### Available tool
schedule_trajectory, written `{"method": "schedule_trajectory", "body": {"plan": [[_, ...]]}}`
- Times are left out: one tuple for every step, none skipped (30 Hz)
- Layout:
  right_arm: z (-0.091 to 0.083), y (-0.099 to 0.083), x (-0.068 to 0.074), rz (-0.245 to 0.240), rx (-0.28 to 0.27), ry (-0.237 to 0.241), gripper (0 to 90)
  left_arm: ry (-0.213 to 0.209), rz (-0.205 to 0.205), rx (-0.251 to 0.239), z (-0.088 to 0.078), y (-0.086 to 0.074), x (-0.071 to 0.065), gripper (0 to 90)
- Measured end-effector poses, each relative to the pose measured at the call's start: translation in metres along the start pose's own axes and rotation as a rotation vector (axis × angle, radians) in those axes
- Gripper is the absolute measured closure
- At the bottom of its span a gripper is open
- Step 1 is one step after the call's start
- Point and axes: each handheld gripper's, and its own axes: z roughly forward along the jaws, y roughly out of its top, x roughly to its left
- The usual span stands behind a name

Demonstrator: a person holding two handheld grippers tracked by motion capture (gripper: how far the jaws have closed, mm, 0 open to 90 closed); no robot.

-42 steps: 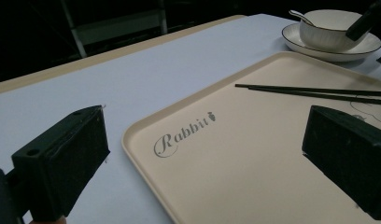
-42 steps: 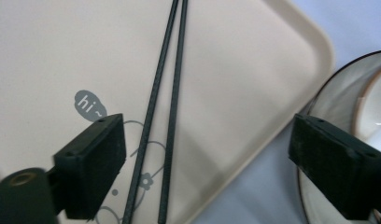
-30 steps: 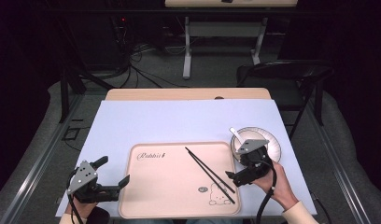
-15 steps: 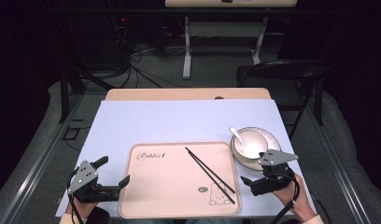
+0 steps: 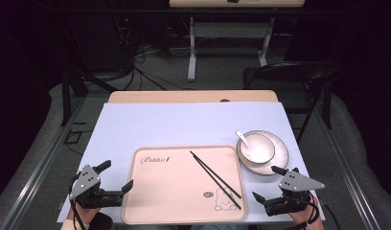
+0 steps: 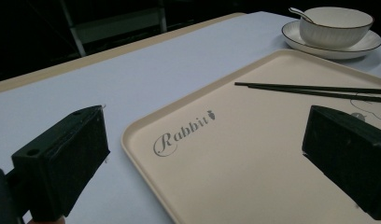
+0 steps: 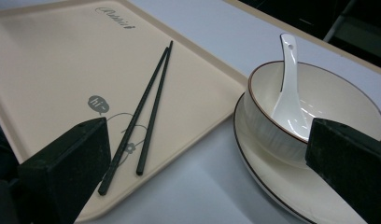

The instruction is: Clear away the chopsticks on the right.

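A beige tray (image 5: 179, 191) printed "Rabbit" lies at the table's near middle, with a pair of black chopsticks (image 5: 215, 173) lying diagonally on its right half. Right of the tray, a white bowl (image 5: 257, 148) sits on a dark-rimmed plate (image 5: 276, 166), and a white spoon (image 5: 241, 139) leans inside the bowl. My left gripper (image 5: 117, 175) is open at the tray's near left corner, its jaws straddling the tray edge (image 6: 132, 140). My right gripper (image 5: 266, 183) is open just in front of the plate, holding nothing. Chopsticks (image 7: 151, 102), bowl (image 7: 319, 98) and spoon (image 7: 286, 88) lie ahead of its jaws.
A pale blue cloth (image 5: 184, 124) covers the table, with a wooden strip (image 5: 193, 97) at the far edge. A dark chair (image 5: 289, 79) stands beyond the far right corner. Cables and table legs lie on the floor behind.
My right gripper has drawn back from over the bowl toward the near right edge, uncovering bowl and spoon. The left gripper has stayed put.
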Motion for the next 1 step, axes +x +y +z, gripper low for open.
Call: {"method": "schedule_trajectory", "body": {"plan": [[-0.0002,-0.0013,-0.0018,0.017,0.008,-0.004,0.0,0.000,0.003,0.002,0.0004,0.0003,0.0000,0.0]]}}
